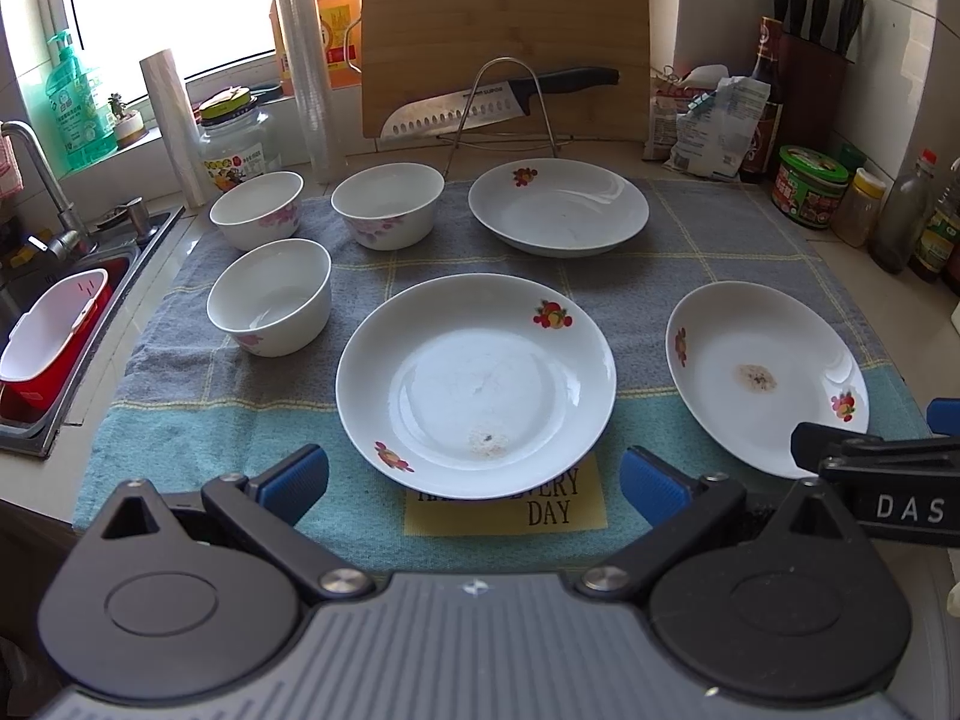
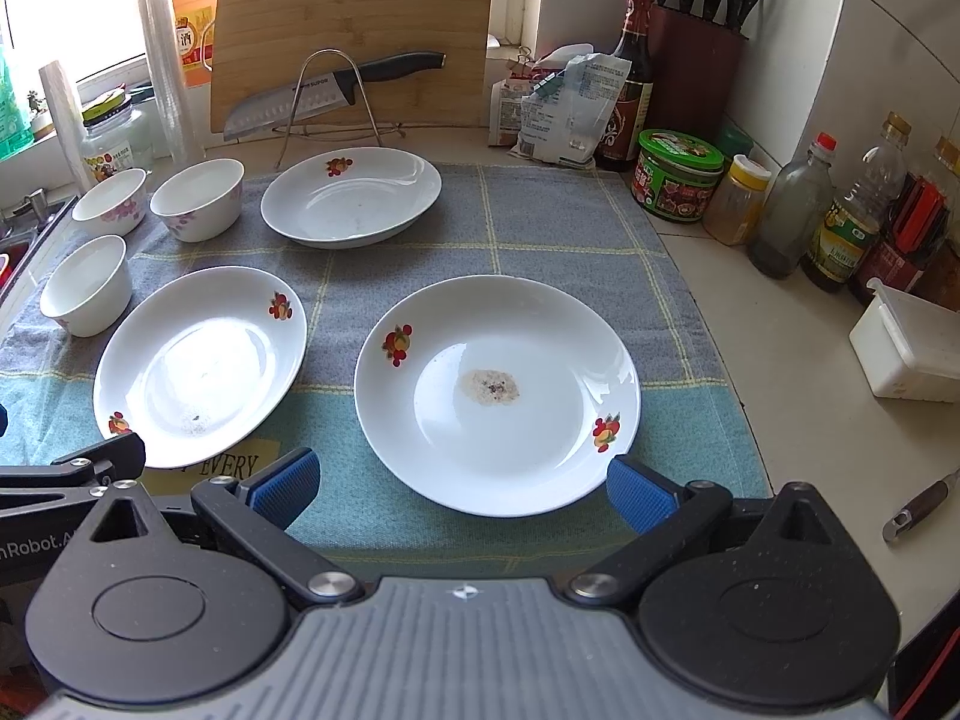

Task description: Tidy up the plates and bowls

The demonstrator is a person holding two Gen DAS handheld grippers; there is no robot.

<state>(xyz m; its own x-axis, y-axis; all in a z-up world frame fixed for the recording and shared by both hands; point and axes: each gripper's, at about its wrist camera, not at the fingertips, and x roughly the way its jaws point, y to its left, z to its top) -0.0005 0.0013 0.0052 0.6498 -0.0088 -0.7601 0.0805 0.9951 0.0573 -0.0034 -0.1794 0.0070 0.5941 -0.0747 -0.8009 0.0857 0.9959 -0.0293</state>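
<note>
On a kitchen counter, seen from the left wrist, the left gripper (image 1: 474, 477) hangs with its blue pads spread wide and empty, level with the near rim of the centre plate (image 1: 476, 384). That plate lies on a grey-and-teal dish towel (image 1: 180, 438), whose left edge runs close to the sink (image 1: 54, 324). Three floral bowls (image 1: 269, 296) stand apart at the towel's left; a far plate (image 1: 558, 207) sits before the knife rack (image 1: 501, 108). Bare towel separates every dish.

From the right wrist, the right gripper (image 2: 462, 486) is likewise spread and empty, just short of the right plate (image 2: 497, 393), which carries a brown stain at its centre and fruit prints on its rim. Open counter lies to its right, before a row of bottles (image 2: 792, 210) along the wall.
</note>
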